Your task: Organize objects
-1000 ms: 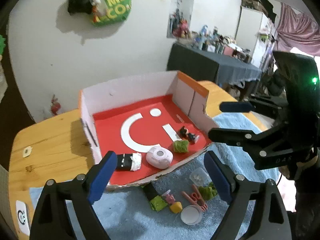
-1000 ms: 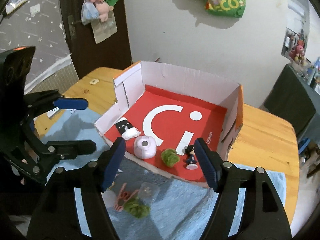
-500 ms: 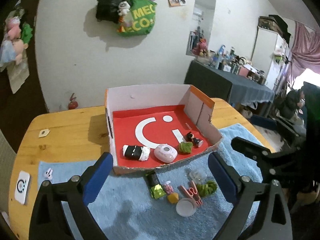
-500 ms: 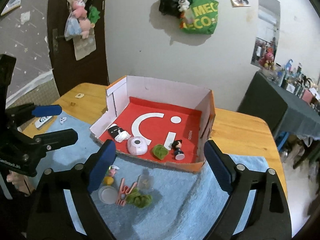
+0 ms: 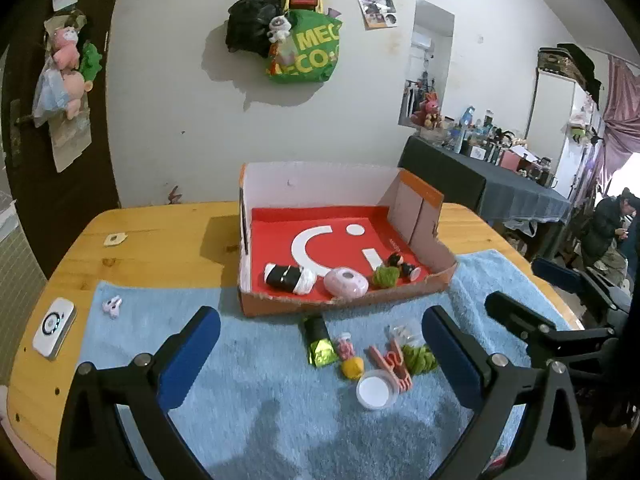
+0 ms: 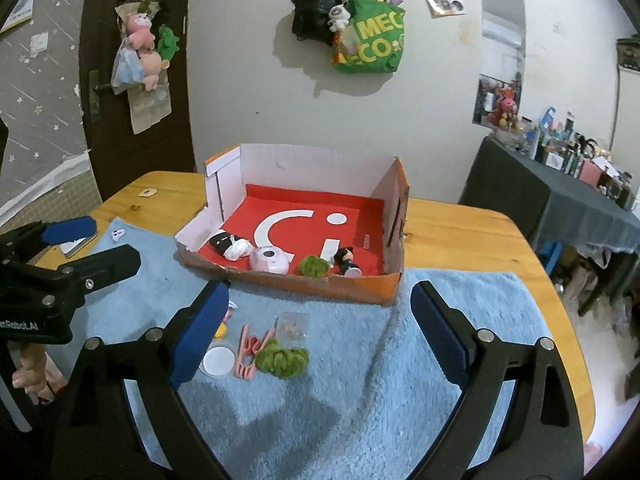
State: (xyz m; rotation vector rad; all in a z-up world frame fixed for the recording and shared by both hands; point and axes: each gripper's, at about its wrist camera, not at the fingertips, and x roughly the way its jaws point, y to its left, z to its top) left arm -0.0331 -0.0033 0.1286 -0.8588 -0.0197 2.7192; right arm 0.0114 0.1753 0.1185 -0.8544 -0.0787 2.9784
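Observation:
A red-floored cardboard box [image 5: 404, 196] [image 6: 394, 284] stands on the wooden table. In it lie a black-and-white roll [image 5: 286, 276], a pink round case [image 5: 346, 283], a green tuft [image 5: 385, 276] and a small figure [image 5: 402, 266]. On the blue towel [image 5: 248, 380] in front lie a green-foil packet [image 5: 319, 343], a yellow ball [image 5: 352, 368], a white lid [image 5: 374, 392], pink clips [image 5: 392, 360], a green scrunchie [image 6: 282, 360] and a clear bag [image 6: 292, 325]. My left gripper [image 5: 320, 348] and right gripper [image 6: 320, 320] are open, empty, held above the towel.
A white device [image 5: 54, 327] and small earbuds [image 5: 112, 305] lie at the towel's left. A paper tag [image 5: 115, 239] sits on the wood. Bags hang on the wall behind. A cluttered dark table [image 5: 500, 184] stands at the right.
Both grippers have pulled back and up from the box, so the box and towel objects look farther away. Nothing on the table moved.

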